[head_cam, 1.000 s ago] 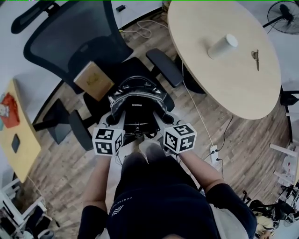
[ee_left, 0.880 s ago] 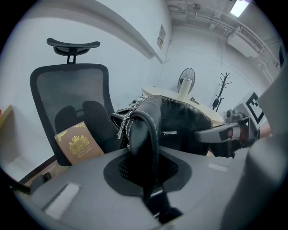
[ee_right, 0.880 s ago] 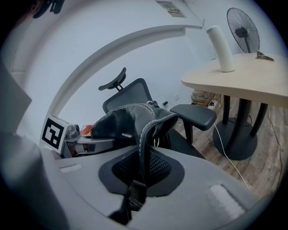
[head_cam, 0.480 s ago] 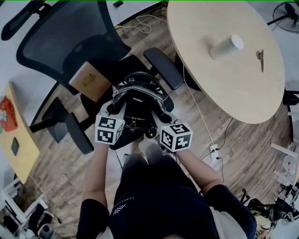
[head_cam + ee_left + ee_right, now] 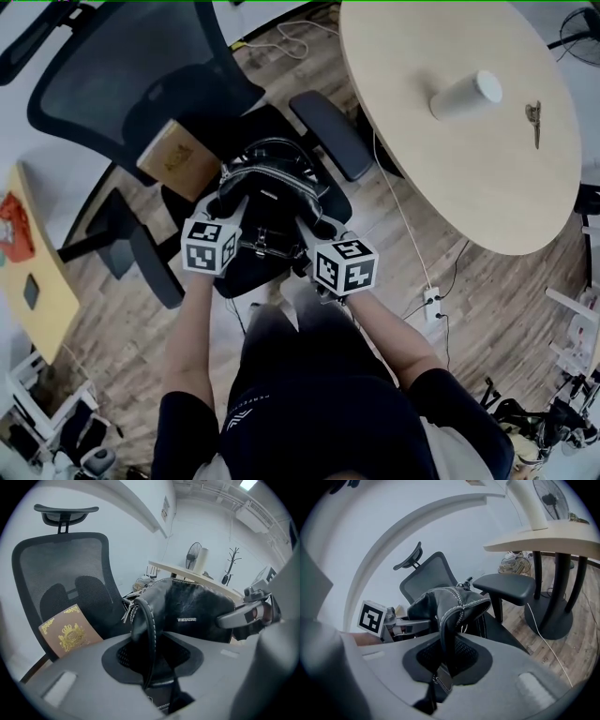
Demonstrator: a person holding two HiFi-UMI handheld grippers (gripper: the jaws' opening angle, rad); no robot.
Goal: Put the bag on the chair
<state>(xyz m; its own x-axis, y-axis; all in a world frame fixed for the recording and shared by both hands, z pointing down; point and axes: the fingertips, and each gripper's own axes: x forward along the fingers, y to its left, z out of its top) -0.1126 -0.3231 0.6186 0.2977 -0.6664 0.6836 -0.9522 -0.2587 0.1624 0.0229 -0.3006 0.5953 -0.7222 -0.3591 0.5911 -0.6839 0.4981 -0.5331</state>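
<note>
The black leather bag (image 5: pixel 274 195) rests on the seat (image 5: pixel 234 274) of the black mesh office chair (image 5: pixel 141 66), just in front of its backrest. My left gripper (image 5: pixel 225 208) is at the bag's left side; its jaws are opening, and the bag's stitched strap (image 5: pixel 149 634) runs loosely between them. My right gripper (image 5: pixel 309 228) is at the bag's right side, shut on the other strap (image 5: pixel 450 634). The bag (image 5: pixel 192 611) stands upright in the left gripper view. It (image 5: pixel 436 604) also fills the middle of the right gripper view. Each gripper (image 5: pixel 152 660) (image 5: pixel 447 660) sees the other across the bag.
A brown booklet with a gold crest (image 5: pixel 173 159) leans against the chair's backrest, left of the bag. The chair's right armrest (image 5: pixel 333 136) lies close to a round wooden table (image 5: pixel 441 178) with a white cup (image 5: pixel 466 94) and keys (image 5: pixel 534 117). A power strip (image 5: pixel 431 305) and cable lie on the floor.
Both grippers and the bag have moved a little farther over the seat toward the backrest. The left gripper has shifted slightly left.
</note>
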